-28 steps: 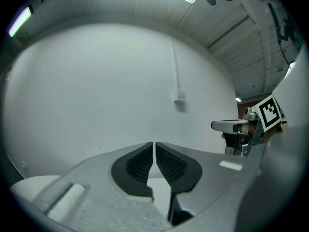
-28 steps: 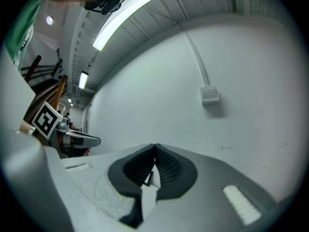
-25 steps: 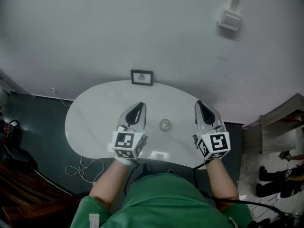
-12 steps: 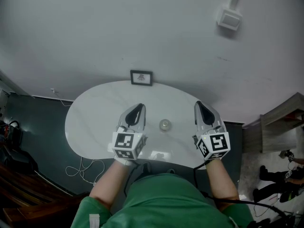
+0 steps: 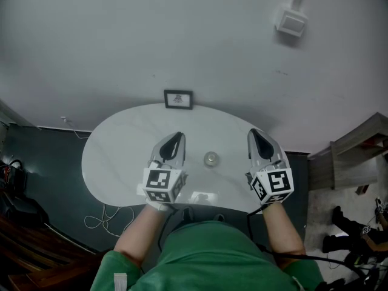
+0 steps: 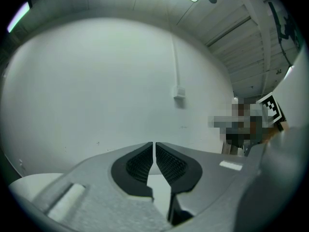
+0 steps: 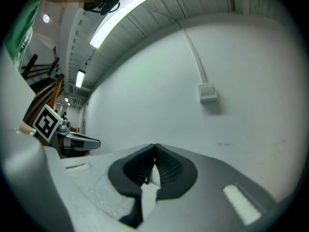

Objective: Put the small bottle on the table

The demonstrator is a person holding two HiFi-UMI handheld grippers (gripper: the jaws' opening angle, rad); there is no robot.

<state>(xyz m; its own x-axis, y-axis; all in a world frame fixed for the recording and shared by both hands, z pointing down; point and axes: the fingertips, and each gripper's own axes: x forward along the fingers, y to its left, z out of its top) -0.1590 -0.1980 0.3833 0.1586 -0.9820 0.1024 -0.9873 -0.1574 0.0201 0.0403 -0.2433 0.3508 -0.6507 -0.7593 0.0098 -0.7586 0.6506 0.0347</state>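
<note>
Bottle (image 5: 210,159) tiny, detail unreadable, stands on table (image 5: 121,147); left gripper (image 5: 176,138), right gripper (image 5: 254,134) clenched, empty.

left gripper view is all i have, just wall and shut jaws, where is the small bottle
Observer: In the head view the small bottle stands on the white table, between the left hand-held gripper and the right hand-held gripper, touching neither.
Operator: is the right one holding anything
Observer: No, the right hand-held gripper is shut with nothing between its jaws.
Operator: anything else on that table
Observer: A small framed picture stands at its far edge.
</note>
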